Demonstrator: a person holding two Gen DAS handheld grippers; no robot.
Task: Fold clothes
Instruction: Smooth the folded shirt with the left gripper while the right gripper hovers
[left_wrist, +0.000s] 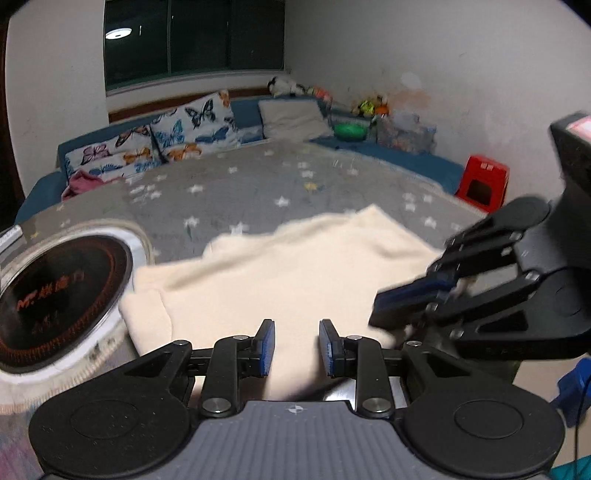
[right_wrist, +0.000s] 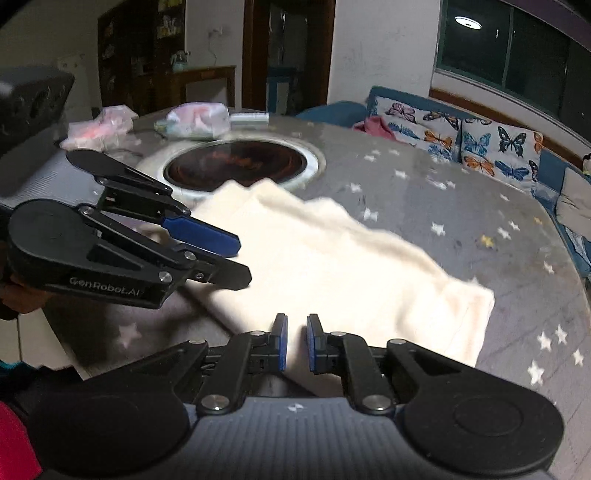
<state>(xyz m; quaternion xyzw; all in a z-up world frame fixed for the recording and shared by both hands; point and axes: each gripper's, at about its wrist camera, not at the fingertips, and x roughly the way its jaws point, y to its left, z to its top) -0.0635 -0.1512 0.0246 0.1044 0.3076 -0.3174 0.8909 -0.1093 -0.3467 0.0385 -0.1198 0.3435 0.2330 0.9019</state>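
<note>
A cream garment (left_wrist: 295, 266) lies partly folded on the grey star-print tablecloth (left_wrist: 229, 192), blurred in both views. My left gripper (left_wrist: 296, 347) is at its near edge, and the cloth fills the narrow gap between the blue pads. From the right of that view my right gripper (left_wrist: 380, 310) reaches in, shut on the garment's right edge. In the right wrist view the garment (right_wrist: 343, 258) runs up between the nearly closed pads of my right gripper (right_wrist: 297, 343). My left gripper (right_wrist: 243, 258) holds the cloth's left side.
A round black hotplate (left_wrist: 62, 291) is set in the table, just left of the garment. Plastic bags (right_wrist: 195, 118) lie on the far side of the table. A blue sofa with butterfly cushions (left_wrist: 184, 129) and a red stool (left_wrist: 484, 181) stand behind.
</note>
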